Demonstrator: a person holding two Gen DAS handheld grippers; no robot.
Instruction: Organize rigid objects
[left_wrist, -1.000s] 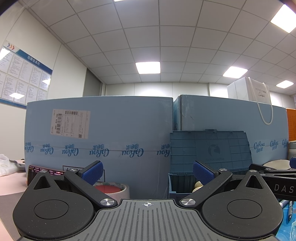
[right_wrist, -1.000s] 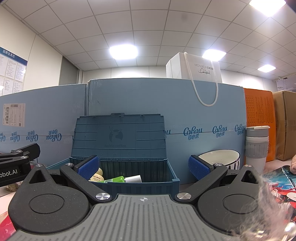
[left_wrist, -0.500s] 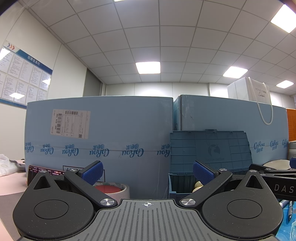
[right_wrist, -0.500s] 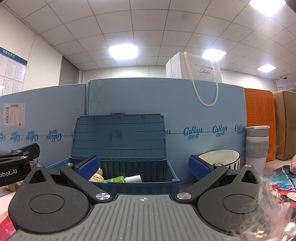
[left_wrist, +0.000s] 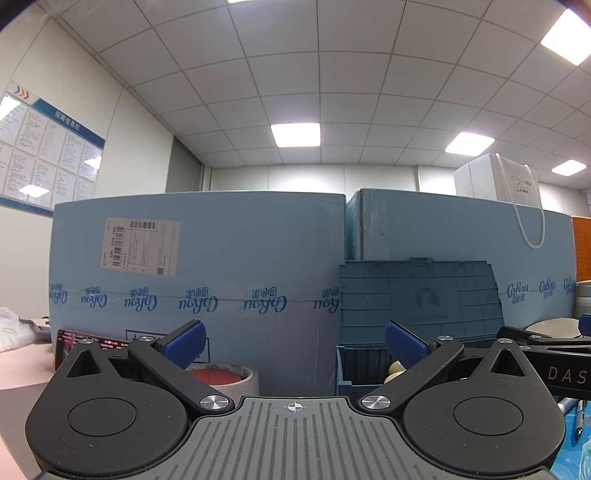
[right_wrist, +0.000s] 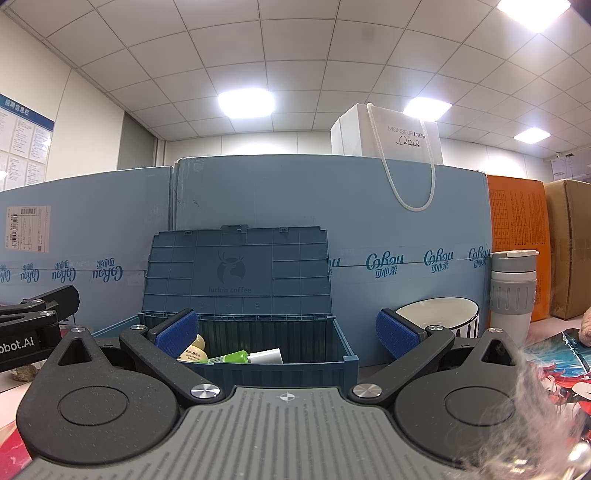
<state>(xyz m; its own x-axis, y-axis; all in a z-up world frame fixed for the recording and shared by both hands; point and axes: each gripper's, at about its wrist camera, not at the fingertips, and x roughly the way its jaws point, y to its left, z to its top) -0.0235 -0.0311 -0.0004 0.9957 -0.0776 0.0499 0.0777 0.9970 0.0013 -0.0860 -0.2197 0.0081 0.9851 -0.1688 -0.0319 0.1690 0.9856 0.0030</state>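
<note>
Two tall light-blue cardboard cartons (right_wrist: 332, 206) printed with blue lettering stood as a wall across the back of the tabletop, filling the 9-to-3 o'clock band of both views. Against them, at 12 o'clock from the right hand-held gripper (right_wrist: 284, 332), sat the dark blue ribbed plastic storage crate (right_wrist: 273, 365) with its hinged lid (right_wrist: 236, 273) propped upright; inside lay a green-and-white tube (right_wrist: 247, 357) and a cream rounded bottle (right_wrist: 194, 352). That gripper was spread wide and empty, blue pads apart. At its 2 o'clock stood a white ceramic bowl (right_wrist: 436, 315), then a grey-and-white lidded tumbler (right_wrist: 513, 291). The left hand-held gripper (left_wrist: 293, 345) was likewise spread and empty, the crate at its 2 o'clock, a roll of clear tape with a red core (left_wrist: 221, 378) at 10 o'clock.
</note>
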